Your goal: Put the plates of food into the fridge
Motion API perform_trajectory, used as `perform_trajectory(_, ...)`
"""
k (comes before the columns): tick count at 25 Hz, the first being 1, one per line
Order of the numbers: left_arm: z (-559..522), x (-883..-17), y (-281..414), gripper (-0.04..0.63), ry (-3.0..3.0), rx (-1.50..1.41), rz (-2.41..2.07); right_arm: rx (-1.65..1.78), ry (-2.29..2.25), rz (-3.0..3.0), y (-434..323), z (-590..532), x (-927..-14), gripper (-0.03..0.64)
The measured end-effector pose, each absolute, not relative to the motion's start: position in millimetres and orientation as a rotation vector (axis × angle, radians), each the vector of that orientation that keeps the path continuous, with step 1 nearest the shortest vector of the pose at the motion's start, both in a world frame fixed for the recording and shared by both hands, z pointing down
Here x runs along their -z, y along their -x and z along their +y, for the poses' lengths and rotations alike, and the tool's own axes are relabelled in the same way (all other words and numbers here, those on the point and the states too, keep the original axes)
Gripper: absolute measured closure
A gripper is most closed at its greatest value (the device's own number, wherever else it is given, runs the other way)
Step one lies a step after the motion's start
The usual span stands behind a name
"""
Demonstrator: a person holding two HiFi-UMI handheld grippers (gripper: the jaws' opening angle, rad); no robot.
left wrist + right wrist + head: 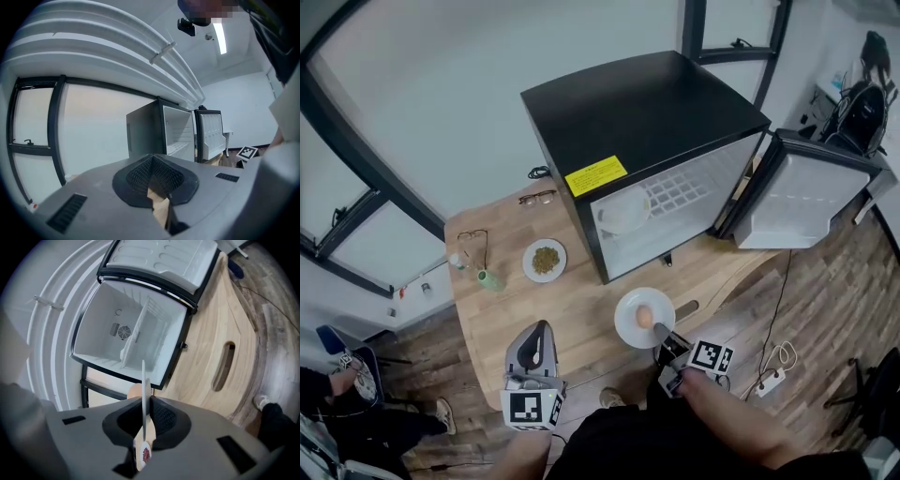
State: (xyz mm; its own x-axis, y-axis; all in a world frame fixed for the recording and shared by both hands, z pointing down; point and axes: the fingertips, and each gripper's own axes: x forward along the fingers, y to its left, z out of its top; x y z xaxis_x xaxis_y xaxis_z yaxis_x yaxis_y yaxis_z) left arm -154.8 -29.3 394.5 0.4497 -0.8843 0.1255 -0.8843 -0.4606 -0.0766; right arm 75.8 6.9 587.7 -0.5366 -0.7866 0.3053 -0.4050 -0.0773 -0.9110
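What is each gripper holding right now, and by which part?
The right gripper grips the white plate carrying an egg by its near rim. The left gripper holds nothing; its jaws are together.

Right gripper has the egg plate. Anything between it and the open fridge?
Nothing visible. Only bare table lies between the egg plate, gripped at its rim by the right gripper, and the fridge opening. The door is swung clear to the right. Another plate occupies the shelf's left end.
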Motion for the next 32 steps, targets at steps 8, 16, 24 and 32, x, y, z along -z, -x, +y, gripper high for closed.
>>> perform_trajectory(8,-62,-381,119,0.591,2.632,0.2,1.623,1.574,1.272,1.899,-123,-25,-558,0.583)
perform_trajectory(16,-95,-363,90,0.591,2.593,0.171,1.609,1.542,1.215,1.924,-147,-66,-535,0.583)
perform_trajectory(24,-127,-353,80,0.591,2.567,0.17,1.659,1.594,1.198,1.847,-189,-98,-524,0.581)
perform_trajectory(32,-143,-349,86,0.591,2.494,0.193,1.757,1.522,1.281,1.782,-231,-144,-495,0.582)
